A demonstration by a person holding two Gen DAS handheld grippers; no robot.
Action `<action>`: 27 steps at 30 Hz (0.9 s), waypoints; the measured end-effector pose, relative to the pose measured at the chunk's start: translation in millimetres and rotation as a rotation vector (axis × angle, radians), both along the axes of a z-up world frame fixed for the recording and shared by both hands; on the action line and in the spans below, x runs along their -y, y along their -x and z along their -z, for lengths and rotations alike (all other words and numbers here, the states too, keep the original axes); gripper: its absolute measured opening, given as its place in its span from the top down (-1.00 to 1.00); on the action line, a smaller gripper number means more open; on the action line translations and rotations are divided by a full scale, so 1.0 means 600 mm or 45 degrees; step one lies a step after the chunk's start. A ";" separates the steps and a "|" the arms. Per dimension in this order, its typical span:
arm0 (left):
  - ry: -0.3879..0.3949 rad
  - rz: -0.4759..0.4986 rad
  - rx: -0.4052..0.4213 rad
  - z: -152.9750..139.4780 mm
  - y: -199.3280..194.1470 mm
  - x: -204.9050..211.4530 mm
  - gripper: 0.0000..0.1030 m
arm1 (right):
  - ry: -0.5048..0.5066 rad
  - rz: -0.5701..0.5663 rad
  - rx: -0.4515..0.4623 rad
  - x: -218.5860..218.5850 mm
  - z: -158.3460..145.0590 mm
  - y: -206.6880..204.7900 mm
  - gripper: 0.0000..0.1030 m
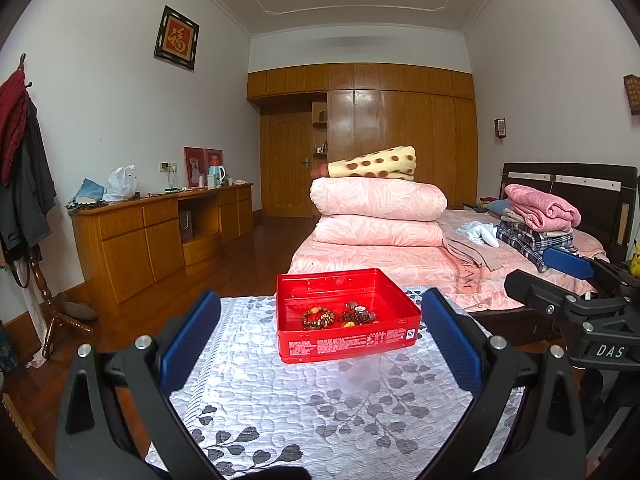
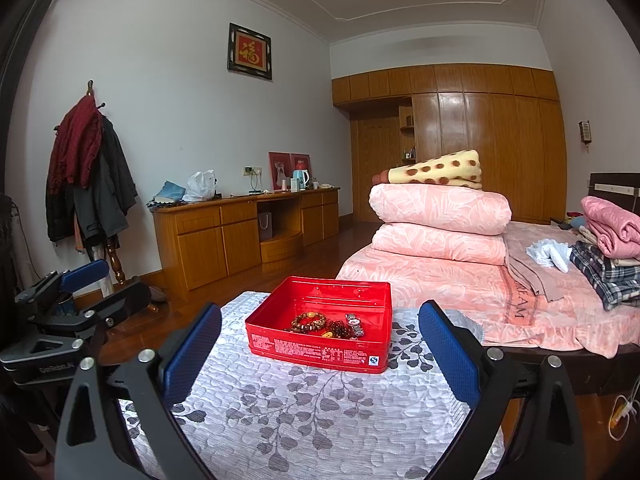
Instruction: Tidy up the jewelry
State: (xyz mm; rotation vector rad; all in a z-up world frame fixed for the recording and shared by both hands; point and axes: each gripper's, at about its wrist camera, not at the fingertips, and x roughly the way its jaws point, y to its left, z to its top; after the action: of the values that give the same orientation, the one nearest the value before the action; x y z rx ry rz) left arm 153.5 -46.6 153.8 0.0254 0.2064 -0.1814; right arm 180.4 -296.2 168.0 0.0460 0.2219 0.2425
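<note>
**Both tongs spread wide over the red tin**

While I hold the rig back from the tabletop [image 1: 280, 400], both tongs stand released and grip nothing. The left tongs [image 1: 320, 340] are spread wide, their blue ribbed pads [image 1: 188, 340] apart on either side of the red tin [image 1: 348, 344] without touching it. The right tongs [image 2: 320, 354] are spread just as wide, empty, with the tin between and beyond their pads [image 2: 450, 354].

The tin is a shallow, glossy rectangular box with rounded corners, lid off, white print along its near wall. It sits towards the far end of the tabletop, on a quilted white cloth [image 2: 320, 420] stitched in small lobes and printed with grey leaf sprays.

Inside the tin lies the jewelry: a bracelet of brown and amber beads [image 1: 318, 317] coiled in a ring, just beside a darker reddish bead strand [image 1: 358, 317], with a metal-link wristwatch [image 2: 354, 322] against it. All rest on the tin's floor near its front wall.

Behind stands a bed [image 2: 460, 288] with folded pink quilts.
</note>
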 end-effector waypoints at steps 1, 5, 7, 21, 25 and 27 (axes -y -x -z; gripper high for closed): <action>0.001 0.002 0.001 0.000 0.000 0.000 -0.89 | 0.000 0.000 0.000 0.000 0.000 0.000 -0.88; 0.001 0.004 0.000 0.000 0.000 -0.002 -0.89 | 0.003 0.002 -0.002 0.001 0.001 -0.001 -0.88; 0.004 0.008 0.001 -0.001 0.002 -0.001 -0.89 | 0.005 0.002 0.000 0.001 0.000 -0.001 -0.88; 0.013 0.021 -0.011 0.001 0.004 -0.002 -0.89 | 0.007 0.006 -0.008 0.008 0.001 -0.002 -0.88; 0.020 0.021 -0.016 0.002 0.003 -0.002 -0.89 | 0.008 0.008 -0.010 0.011 0.004 -0.003 -0.88; 0.020 0.021 -0.014 0.002 0.003 -0.002 -0.89 | 0.008 0.009 -0.011 0.015 0.006 -0.003 -0.88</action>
State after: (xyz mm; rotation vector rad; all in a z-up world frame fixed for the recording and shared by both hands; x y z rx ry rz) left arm 151.6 -45.3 152.5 0.0106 0.2162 -0.1996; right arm 182.4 -304.9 164.5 0.0416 0.2312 0.2347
